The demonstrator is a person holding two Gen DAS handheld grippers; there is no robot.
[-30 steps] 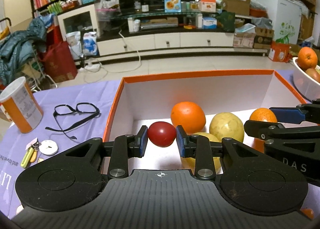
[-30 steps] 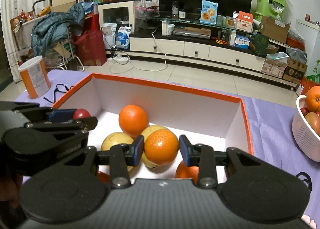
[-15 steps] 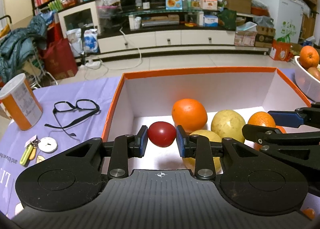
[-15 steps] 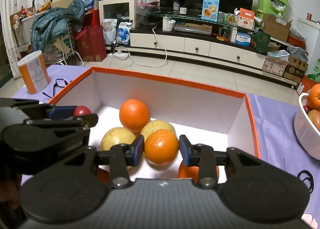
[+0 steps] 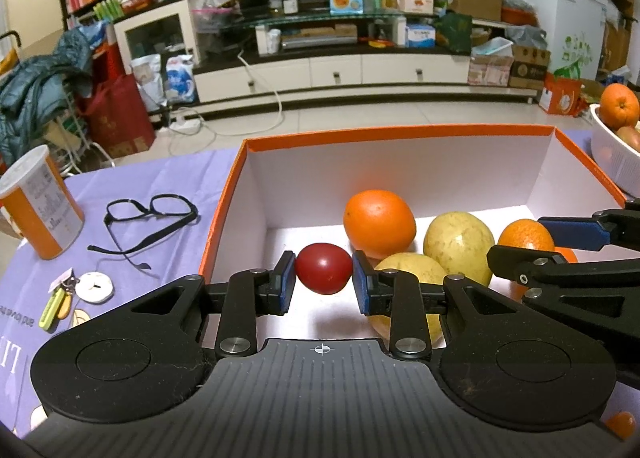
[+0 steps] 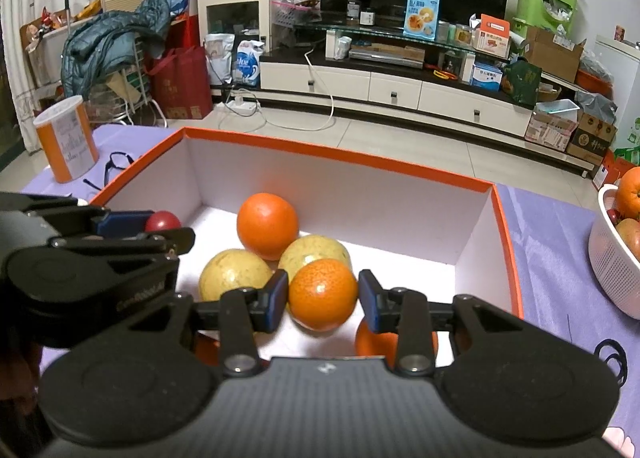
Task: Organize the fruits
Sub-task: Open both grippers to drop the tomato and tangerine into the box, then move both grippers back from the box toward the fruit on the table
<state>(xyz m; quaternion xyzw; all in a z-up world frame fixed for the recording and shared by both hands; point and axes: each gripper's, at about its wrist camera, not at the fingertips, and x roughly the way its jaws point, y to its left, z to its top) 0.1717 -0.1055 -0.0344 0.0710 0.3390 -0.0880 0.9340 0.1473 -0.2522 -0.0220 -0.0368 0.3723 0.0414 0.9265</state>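
Lavender cloth covers the desk [image 5: 160,185], with a tin [image 5: 36,209] and glasses [image 5: 152,213] by its left edge, clear of the work. At the middle stands an orange-rimmed box [image 5: 400,131], the likely collecting place for fruit. Over its left side the left tool [image 5: 324,284] is clamped on a red fruit [image 5: 324,268], seemingly ready to set down; the right tool [image 6: 323,300] likewise pinches an orange [image 6: 322,294] above the yellow fruits [image 6: 236,274]. A white basket [image 6: 612,258] at the right edge has more.
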